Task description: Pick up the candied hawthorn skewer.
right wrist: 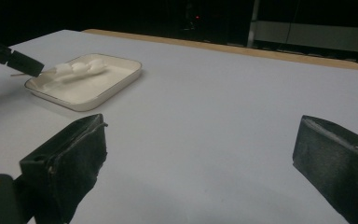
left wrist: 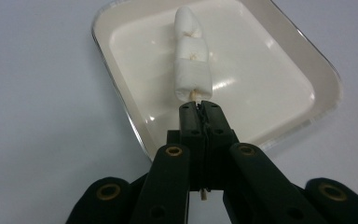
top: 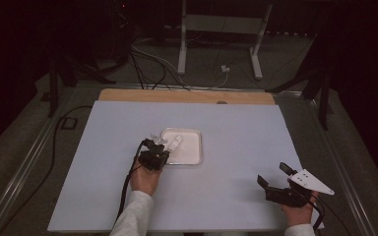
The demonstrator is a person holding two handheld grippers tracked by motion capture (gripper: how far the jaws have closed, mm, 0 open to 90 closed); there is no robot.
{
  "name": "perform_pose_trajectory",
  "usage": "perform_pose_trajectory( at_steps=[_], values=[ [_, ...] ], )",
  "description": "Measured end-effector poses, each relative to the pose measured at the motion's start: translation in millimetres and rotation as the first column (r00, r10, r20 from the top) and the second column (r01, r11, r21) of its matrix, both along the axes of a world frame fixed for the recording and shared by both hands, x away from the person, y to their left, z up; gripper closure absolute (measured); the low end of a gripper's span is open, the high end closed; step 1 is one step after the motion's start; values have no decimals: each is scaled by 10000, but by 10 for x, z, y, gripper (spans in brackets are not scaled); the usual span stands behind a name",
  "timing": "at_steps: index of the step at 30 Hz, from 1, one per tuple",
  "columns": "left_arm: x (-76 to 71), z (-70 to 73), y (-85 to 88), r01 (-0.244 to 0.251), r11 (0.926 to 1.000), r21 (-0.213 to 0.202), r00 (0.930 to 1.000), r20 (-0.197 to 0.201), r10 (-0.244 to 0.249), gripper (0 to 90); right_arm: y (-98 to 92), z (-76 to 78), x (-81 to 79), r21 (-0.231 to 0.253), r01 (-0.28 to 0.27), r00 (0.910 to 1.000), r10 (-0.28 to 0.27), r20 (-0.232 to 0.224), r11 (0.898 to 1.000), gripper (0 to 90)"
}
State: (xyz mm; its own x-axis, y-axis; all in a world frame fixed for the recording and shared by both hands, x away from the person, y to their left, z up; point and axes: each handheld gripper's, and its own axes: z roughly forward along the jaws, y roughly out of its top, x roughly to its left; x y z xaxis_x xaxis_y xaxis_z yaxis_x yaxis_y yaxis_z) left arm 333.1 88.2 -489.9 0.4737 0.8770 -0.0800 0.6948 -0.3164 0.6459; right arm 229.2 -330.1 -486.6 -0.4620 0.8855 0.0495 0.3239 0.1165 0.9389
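Because the work is done over a broad pale surface (top: pixel 236 196), one sheet of it is laid out with a single white tray (top: pixel 193 147) near its middle, just ahead of the left tool (top: pixel 153 147), so that whatever is set down or dropped can be caught inside a rim. One skewer (left wrist: pixel 195 94) is clamped between the closed jaws of the left tool, its bare wooden end gripped so that the soft pieces are not crushed; a short stub of it can be seen below the jaws. Three marshmallows (left wrist: pixel 192 56) are counted on it, threaded in a row and held out beyond the tips, over the tray's floor and seemingly a little above it. The right tool (top: pixel 274 179) is kept well apart, low at the near right corner of the surface, its jaws spread wide with nothing between them, probably parked clear until a second grip is wanted.
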Motion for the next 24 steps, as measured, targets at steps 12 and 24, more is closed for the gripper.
perform_pose_trajectory(
  at_steps=[12,24],
  values=[
    [72,-96,0,232,9991,367,9988,-438,-216,900,20,-2,4,-34,-19,10000,19,-14,10000,27],
    [202,-110,-105,345,9931,1117,9964,-810,-255,898,6,-2,3,-5,24,10000,-24,-7,10000,28]
  ],
)
